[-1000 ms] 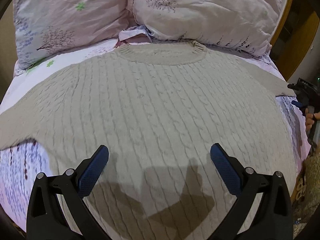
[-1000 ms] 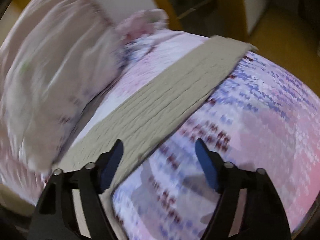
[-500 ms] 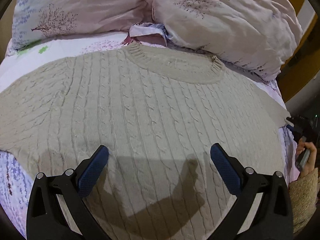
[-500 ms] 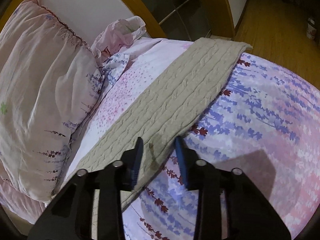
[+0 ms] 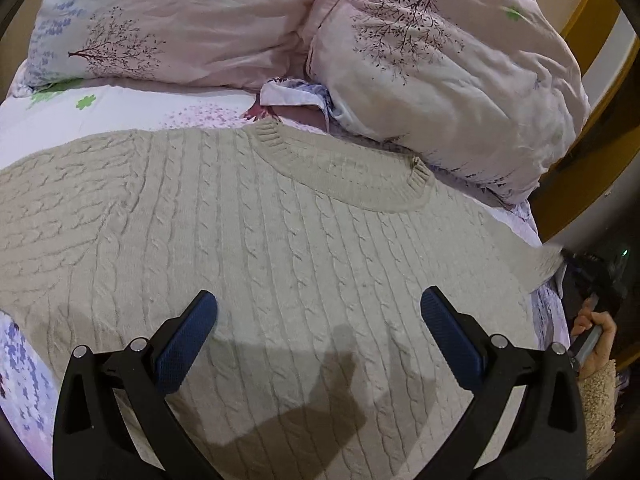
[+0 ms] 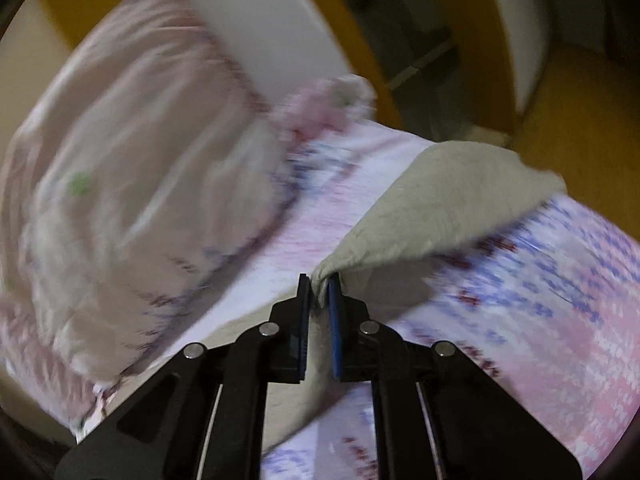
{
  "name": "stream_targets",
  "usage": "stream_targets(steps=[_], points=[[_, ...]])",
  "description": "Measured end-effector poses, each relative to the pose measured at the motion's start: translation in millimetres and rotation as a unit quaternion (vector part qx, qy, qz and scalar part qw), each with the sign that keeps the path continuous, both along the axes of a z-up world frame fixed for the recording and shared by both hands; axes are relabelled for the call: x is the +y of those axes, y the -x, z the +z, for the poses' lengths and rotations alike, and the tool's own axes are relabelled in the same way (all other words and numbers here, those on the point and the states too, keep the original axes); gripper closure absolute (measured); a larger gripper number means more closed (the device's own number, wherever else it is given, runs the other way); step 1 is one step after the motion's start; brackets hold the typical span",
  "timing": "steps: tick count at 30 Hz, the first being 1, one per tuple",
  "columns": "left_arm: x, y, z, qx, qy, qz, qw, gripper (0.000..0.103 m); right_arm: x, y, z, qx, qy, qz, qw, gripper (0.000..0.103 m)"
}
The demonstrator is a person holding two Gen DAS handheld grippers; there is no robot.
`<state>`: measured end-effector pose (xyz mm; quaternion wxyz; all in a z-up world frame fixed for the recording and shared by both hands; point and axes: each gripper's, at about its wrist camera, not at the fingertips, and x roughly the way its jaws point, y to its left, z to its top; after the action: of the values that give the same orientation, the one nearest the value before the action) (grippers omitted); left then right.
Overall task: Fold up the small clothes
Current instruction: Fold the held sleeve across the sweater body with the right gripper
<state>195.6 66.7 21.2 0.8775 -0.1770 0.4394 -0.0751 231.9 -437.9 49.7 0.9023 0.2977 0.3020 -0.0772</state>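
Observation:
A beige cable-knit sweater (image 5: 256, 240) lies flat on the bed, neckline toward the pillows. My left gripper (image 5: 318, 312) hovers open over its lower body, blue pads wide apart, nothing between them. In the right wrist view my right gripper (image 6: 319, 286) is shut on the sweater's right sleeve (image 6: 436, 208), pinching the knit between its pads and lifting it off the sheet; the picture is blurred. From the left wrist view, the right gripper (image 5: 576, 264) shows at the far right edge at the sleeve (image 5: 532, 256), held by a hand.
Two pink floral pillows (image 5: 440, 60) lie at the head of the bed. A purple-and-pink flowered sheet (image 6: 540, 300) covers the mattress. A wooden bed frame (image 6: 360, 40) and a wood floor (image 6: 580, 92) lie beyond the bed's right edge.
The right gripper closed on the sleeve and raised it, bunching the knit. The left gripper drifted sideways over the sweater body and rolled a little, staying open.

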Motion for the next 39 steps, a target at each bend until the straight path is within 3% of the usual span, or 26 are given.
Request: stream_targets(steps=[4, 7, 12, 15, 16, 18, 19, 20, 23, 24, 25, 26, 28, 31, 32, 34, 36, 37, 39], points=[[1, -3, 2, 0.003, 0.005, -0.004, 1.0000, 0.001, 65, 3, 25, -0.043, 0.029, 0.106, 0.993, 0.095], [1, -4, 2, 0.003, 0.018, -0.006, 0.9998, 0.001, 131, 7, 22, -0.042, 0.051, 0.211, 0.975, 0.095], [-1, -2, 4, -0.013, 0.032, -0.009, 0.9994, 0.001, 212, 11, -27, 0.042, 0.078, 0.322, 0.943, 0.095], [-5, 2, 9, -0.039, 0.039, -0.032, 0.9979, 0.001, 217, 10, -43, 0.075, 0.074, 0.329, 0.939, 0.090], [-7, 1, 10, -0.037, 0.032, -0.038, 0.9981, 0.001, 211, 9, -42, 0.075, 0.051, 0.323, 0.942, 0.084], [-11, -2, 9, -0.017, 0.014, -0.050, 0.9985, 0.001, 196, 4, -38, 0.074, -0.003, 0.310, 0.948, 0.062], [-12, -5, 7, -0.004, 0.012, -0.051, 0.9986, 0.001, 189, 3, -36, 0.073, -0.015, 0.292, 0.953, 0.045], [-11, -8, 4, 0.010, 0.020, -0.050, 0.9985, 0.001, 183, 2, -33, 0.069, -0.026, 0.275, 0.959, 0.043], [-3, -11, -3, 0.019, 0.058, -0.041, 0.9973, 0.001, 157, -6, -37, 0.085, -0.057, 0.202, 0.974, 0.047], [0, -12, -4, 0.018, 0.074, -0.039, 0.9963, 0.001, 151, -10, -38, 0.089, -0.058, 0.181, 0.978, 0.051], [3, -12, -5, 0.018, 0.089, -0.038, 0.9952, 0.001, 145, -13, -39, 0.094, -0.051, 0.159, 0.981, 0.063], [5, -12, -5, 0.017, 0.099, -0.036, 0.9943, 0.001, 143, -17, -38, 0.100, -0.035, 0.137, 0.985, 0.076], [10, -13, -5, 0.016, 0.116, -0.028, 0.9928, 0.001, 146, -24, -31, 0.095, 0.000, 0.121, 0.988, 0.087], [20, -11, -4, 0.007, 0.141, -0.015, 0.9899, 0.001, 187, -24, -4, 0.046, 0.068, 0.157, 0.984, 0.094], [24, -10, -4, 0.002, 0.153, -0.011, 0.9881, 0.001, 198, -25, 1, 0.032, 0.081, 0.180, 0.980, 0.094], [29, -10, -5, -0.001, 0.175, -0.002, 0.9845, 0.001, 247, -18, 9, 0.004, 0.119, 0.267, 0.956, 0.094], [30, -10, -7, 0.001, 0.190, 0.002, 0.9819, 0.001, 303, -5, 2, 0.008, 0.164, 0.371, 0.914, 0.092], [29, -11, -9, 0.005, 0.197, 0.003, 0.9804, 0.002, 325, 1, -6, 0.018, 0.184, 0.406, 0.895, 0.086], [26, -13, -11, 0.011, 0.208, 0.000, 0.9780, 0.008, 356, 12, -23, 0.036, 0.207, 0.450, 0.868, 0.076]])
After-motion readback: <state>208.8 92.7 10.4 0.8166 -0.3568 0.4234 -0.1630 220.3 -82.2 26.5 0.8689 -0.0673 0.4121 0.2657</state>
